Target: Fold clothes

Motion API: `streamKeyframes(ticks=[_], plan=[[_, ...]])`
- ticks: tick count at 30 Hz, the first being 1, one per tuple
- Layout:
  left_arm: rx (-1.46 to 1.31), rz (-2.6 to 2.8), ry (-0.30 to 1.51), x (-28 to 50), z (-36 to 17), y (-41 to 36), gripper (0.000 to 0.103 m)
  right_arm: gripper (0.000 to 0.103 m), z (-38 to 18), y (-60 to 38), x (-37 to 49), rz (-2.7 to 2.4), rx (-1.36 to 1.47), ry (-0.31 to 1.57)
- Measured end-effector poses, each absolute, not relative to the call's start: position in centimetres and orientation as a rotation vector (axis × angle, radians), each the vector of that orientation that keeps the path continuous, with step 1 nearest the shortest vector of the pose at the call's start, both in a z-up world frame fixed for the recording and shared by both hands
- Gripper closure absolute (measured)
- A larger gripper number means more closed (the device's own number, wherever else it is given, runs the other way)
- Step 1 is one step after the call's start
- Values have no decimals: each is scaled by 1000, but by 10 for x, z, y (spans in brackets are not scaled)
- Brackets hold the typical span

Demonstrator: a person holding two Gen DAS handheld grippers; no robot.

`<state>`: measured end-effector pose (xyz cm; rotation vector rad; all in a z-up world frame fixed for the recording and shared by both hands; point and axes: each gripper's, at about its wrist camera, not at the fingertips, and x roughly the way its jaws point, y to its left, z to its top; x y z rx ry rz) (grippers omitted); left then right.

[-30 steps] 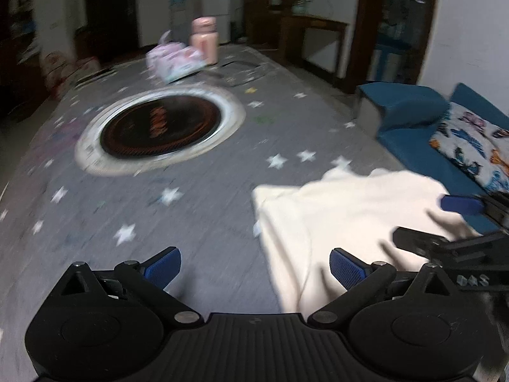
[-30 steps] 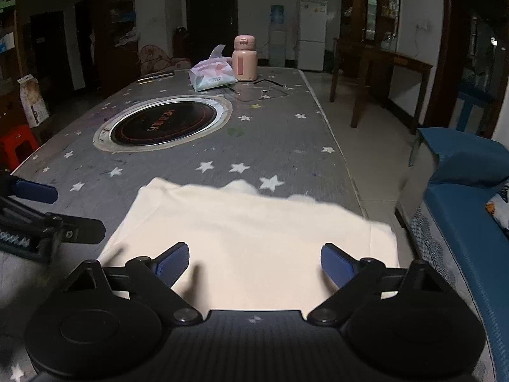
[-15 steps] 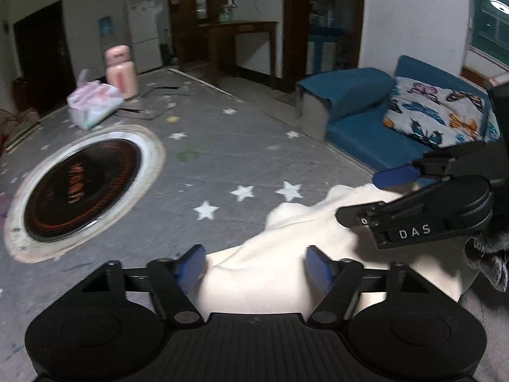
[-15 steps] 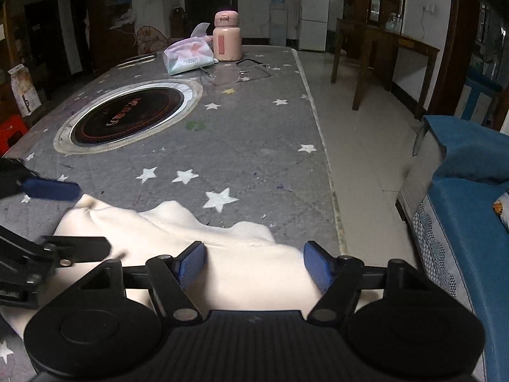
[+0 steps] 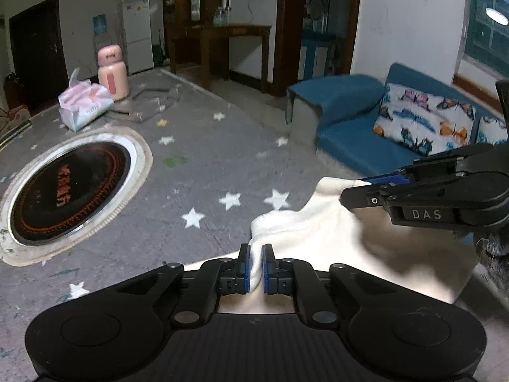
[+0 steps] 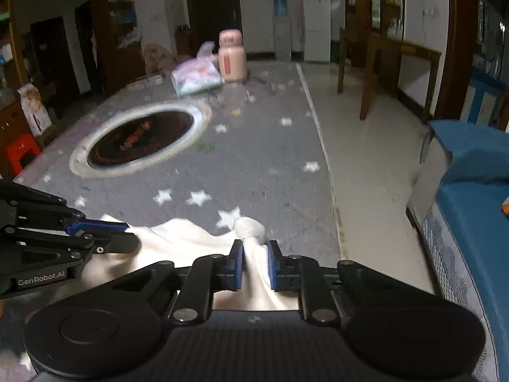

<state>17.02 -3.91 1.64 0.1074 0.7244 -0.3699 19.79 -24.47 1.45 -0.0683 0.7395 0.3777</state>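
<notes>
**A:** Where's the garment at? I see a cream garment [image 5: 321, 238] bunched at the near right end of the counter [image 5: 197, 172], close to the edge by the blue sofa [image 5: 359, 146].

**B:** Yep. Both sets of jaws have just been closing, and each is now clamped on a pinch of the garment's far edge: left gripper [image 5: 256, 269] on the left part, right gripper [image 6: 254, 264] further right, with a little nub of fabric poking out past its pads.

**A:** How's it going to handle?

**B:** I'd guess soft, light and floppy. It already puckers where it's pinched, so it'll sag between the two grips. Holding near the corners should keep the edge straight.

**A:** Any writing?

**B:** "DAS" on the right gripper's body, "GenRobot.AI" on the left one. The round hotplate [image 5: 68, 187] has red characters I can't read. The pink bottle [image 6: 231, 55] label's too blurry.
</notes>
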Motion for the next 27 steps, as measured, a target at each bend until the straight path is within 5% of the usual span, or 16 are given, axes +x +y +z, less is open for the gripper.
streamKeyframes(ticks=[15,27], plan=[[-7,-328,395,68,152,30,96,92,163,-225,82,540,-33,249],[-32,-342,610,25,88,57,91,76,125,-222,15,598,-76,425]])
